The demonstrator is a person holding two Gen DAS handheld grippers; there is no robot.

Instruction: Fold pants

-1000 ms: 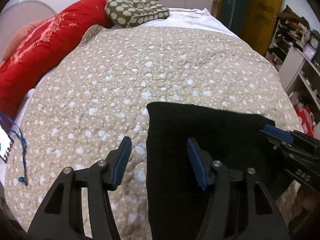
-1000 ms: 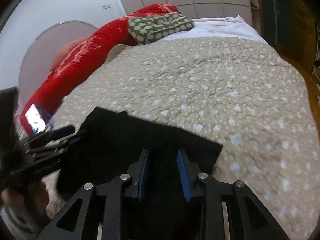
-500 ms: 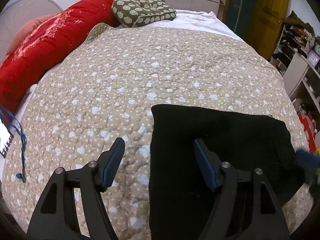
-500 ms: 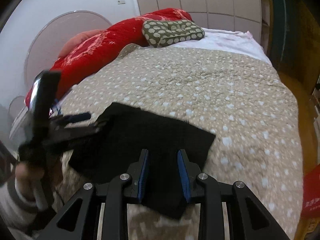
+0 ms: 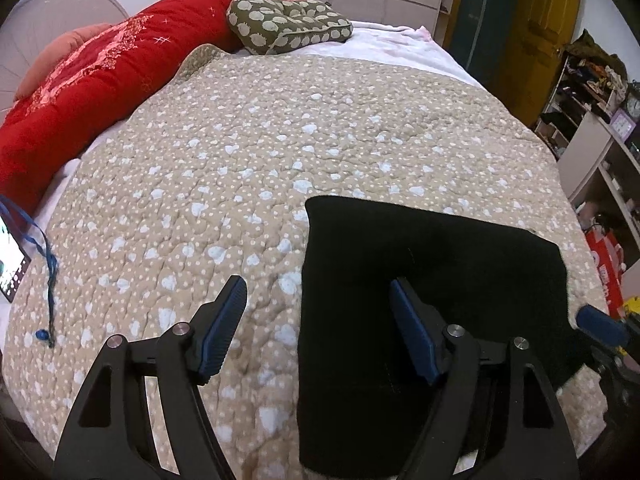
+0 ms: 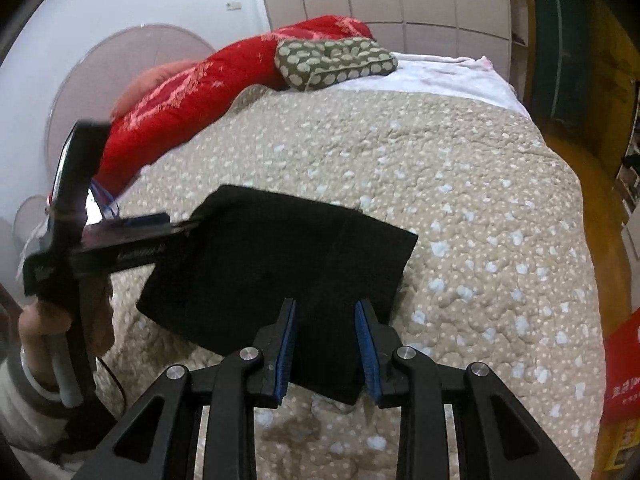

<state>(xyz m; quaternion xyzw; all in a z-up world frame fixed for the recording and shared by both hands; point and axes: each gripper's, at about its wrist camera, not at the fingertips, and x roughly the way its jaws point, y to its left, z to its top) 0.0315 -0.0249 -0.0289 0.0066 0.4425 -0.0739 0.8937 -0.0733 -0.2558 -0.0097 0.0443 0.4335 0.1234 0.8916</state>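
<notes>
Black folded pants (image 5: 432, 264) lie on a bed's spotted beige quilt (image 5: 280, 140). The left gripper (image 5: 318, 308), jaws just opening wide, straddles their left edge, gripping nothing. The right gripper (image 6: 326, 334) clasps a fold at their near edge.

1. Your left gripper (image 5: 318, 312) is hanging over the near edge of the bed, its jaws having just been opening; they are now standing wide, gripping nothing.
2. The folded black pants (image 5: 432, 280) are lying flat on the beige spotted quilt (image 5: 280, 152); their left edge is running between your fingers.
3. Your right gripper (image 5: 600, 324) is showing one blue fingertip just beside the pants' right edge.
4. A red blanket (image 5: 88, 92) and a green patterned pillow (image 5: 284, 26) are sitting at the far end.
5. A blue cord (image 5: 50, 272) is trailing across the quilt's left edge.
</notes>
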